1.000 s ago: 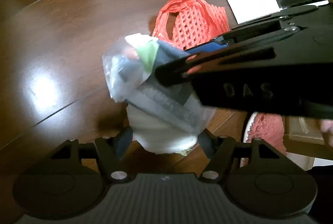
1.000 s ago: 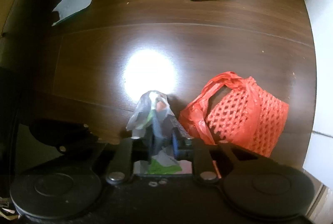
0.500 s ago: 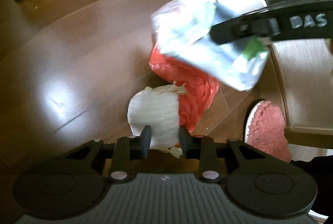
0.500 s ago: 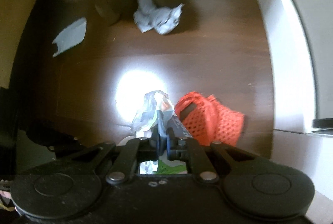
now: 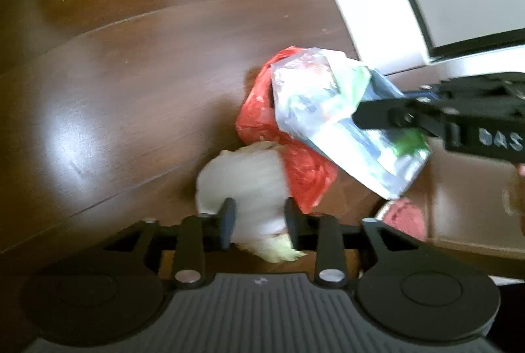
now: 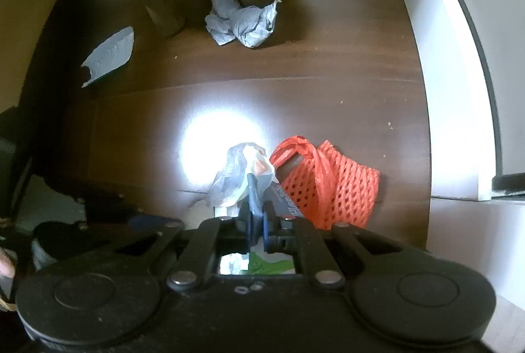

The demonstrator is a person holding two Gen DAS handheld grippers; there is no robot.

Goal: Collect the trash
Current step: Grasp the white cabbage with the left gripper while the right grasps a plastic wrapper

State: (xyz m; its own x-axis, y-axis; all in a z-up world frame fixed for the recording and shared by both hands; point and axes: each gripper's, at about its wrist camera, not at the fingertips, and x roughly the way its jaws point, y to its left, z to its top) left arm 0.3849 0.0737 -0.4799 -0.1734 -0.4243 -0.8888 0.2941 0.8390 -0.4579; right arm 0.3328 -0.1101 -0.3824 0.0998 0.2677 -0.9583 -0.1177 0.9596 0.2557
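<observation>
My left gripper (image 5: 257,220) is shut on a pale cabbage leaf (image 5: 244,179) and holds it above the wooden floor. My right gripper (image 6: 257,215) is shut on a crinkled plastic wrapper (image 6: 241,177); the wrapper also shows in the left wrist view (image 5: 334,120), held by the right gripper's black fingers (image 5: 393,115). A red plastic bag with orange net (image 6: 328,185) lies on the floor below both; it also shows in the left wrist view (image 5: 262,116).
Crumpled grey paper (image 6: 242,18) lies near chair legs (image 6: 167,15) at the back. A torn grey scrap (image 6: 108,56) lies at back left. A white baseboard (image 6: 436,57) runs along the right. A pink slipper (image 5: 405,217) sits by the left gripper.
Both grippers have risen from the floor, so more of the room shows. The right gripper with the wrapper moved to the right of the leaf. The left gripper closed on the leaf.
</observation>
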